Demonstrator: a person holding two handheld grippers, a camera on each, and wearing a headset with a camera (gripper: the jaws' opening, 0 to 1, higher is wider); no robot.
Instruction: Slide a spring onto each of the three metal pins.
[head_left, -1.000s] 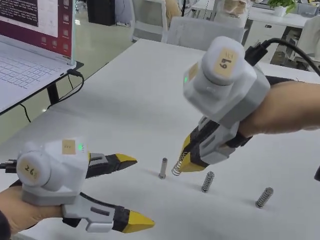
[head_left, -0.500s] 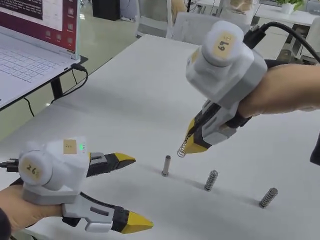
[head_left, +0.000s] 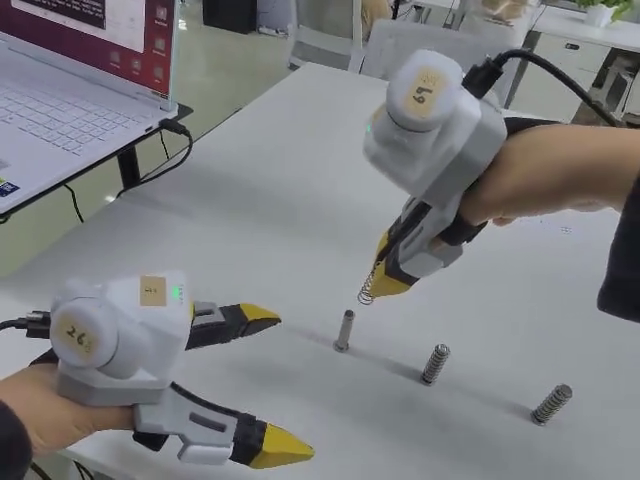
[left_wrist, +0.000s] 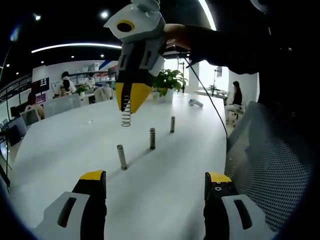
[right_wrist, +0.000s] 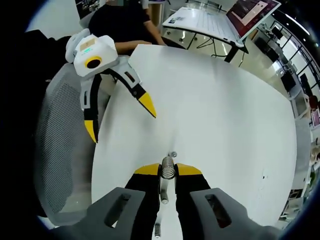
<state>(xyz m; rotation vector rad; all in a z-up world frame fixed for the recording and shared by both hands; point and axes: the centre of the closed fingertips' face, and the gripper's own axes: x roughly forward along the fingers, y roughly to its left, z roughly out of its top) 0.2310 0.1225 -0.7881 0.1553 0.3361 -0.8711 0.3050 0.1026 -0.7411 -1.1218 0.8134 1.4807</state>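
Three upright metal pins stand in a row on the white table (head_left: 250, 200). The left pin (head_left: 344, 331) (left_wrist: 121, 157) is bare. The middle pin (head_left: 434, 364) (left_wrist: 152, 138) and the right pin (head_left: 551, 404) (left_wrist: 172, 124) each carry a spring. My right gripper (head_left: 378, 290) (right_wrist: 167, 170) hovers just above and right of the bare pin, shut on a spring (head_left: 366, 291) (left_wrist: 126, 114) (right_wrist: 168, 166) that hangs from its tips. My left gripper (head_left: 265, 385) (left_wrist: 152, 178) rests open near the table's front left, nothing between its fingers.
An open laptop (head_left: 70, 90) sits on a side desk at the far left, its cable hanging off the edge. Chairs and other desks stand beyond the table's far end. A mesh chair (left_wrist: 270, 170) is beside the table.
My right gripper has lifted the spring up from table level beside the bare pin and now holds it above that pin. The left gripper has stayed put; the head camera shifted.
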